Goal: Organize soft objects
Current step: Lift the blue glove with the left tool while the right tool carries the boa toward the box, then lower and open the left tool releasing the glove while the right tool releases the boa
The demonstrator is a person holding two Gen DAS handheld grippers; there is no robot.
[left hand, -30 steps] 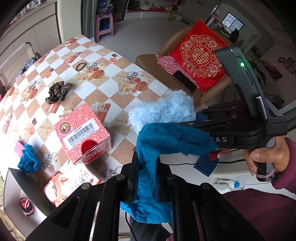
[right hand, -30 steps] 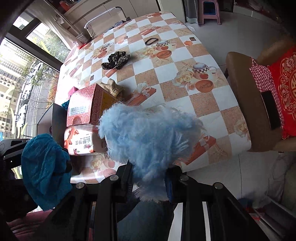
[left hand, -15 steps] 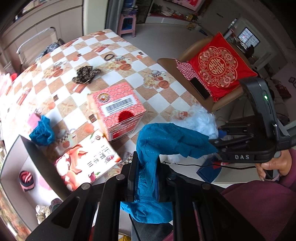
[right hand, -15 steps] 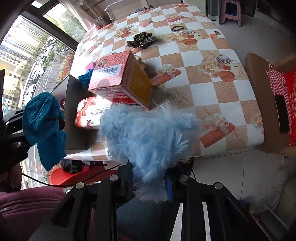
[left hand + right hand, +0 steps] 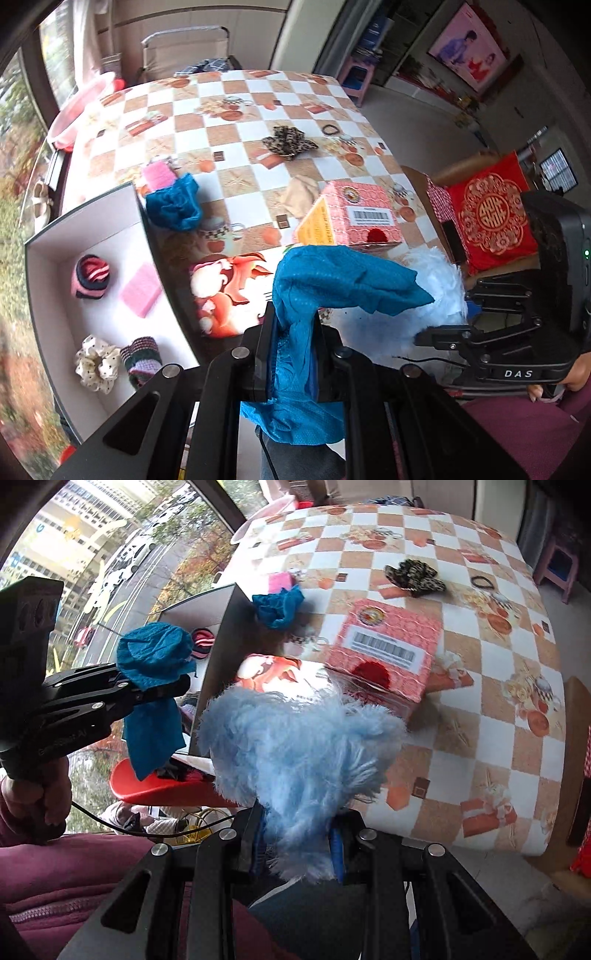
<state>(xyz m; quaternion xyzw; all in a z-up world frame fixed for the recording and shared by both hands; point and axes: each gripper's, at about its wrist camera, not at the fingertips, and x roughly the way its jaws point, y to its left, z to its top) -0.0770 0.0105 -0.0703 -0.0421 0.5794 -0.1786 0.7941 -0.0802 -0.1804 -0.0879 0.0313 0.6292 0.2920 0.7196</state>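
Observation:
My left gripper [image 5: 295,354] is shut on a teal mesh cloth [image 5: 332,280] that drapes over and below its jaws; the same cloth [image 5: 151,672] shows in the right wrist view. My right gripper [image 5: 299,834] is shut on a fluffy light-blue piece [image 5: 295,746], seen also as the pale fluff [image 5: 436,295] beside the left one. Both hang off the near edge of the checkered table [image 5: 236,96]. A white open box [image 5: 51,243] at the left holds a striped scrunchie [image 5: 90,273], a pink pad [image 5: 142,290], a dotted scrunchie [image 5: 96,363] and a knitted piece [image 5: 142,358].
On the table lie a second teal cloth [image 5: 173,206], a pink item [image 5: 159,177], a leopard scrunchie [image 5: 288,142], a black hair tie [image 5: 330,129], a beige cloth [image 5: 299,195], a red carton [image 5: 358,218] and a fox-printed box [image 5: 229,288]. A chair with a red cushion [image 5: 491,218] stands right.
Both grippers have swung left along the table's near edge while rolling, each still holding its piece. The white box with its contents has come into the left wrist view.

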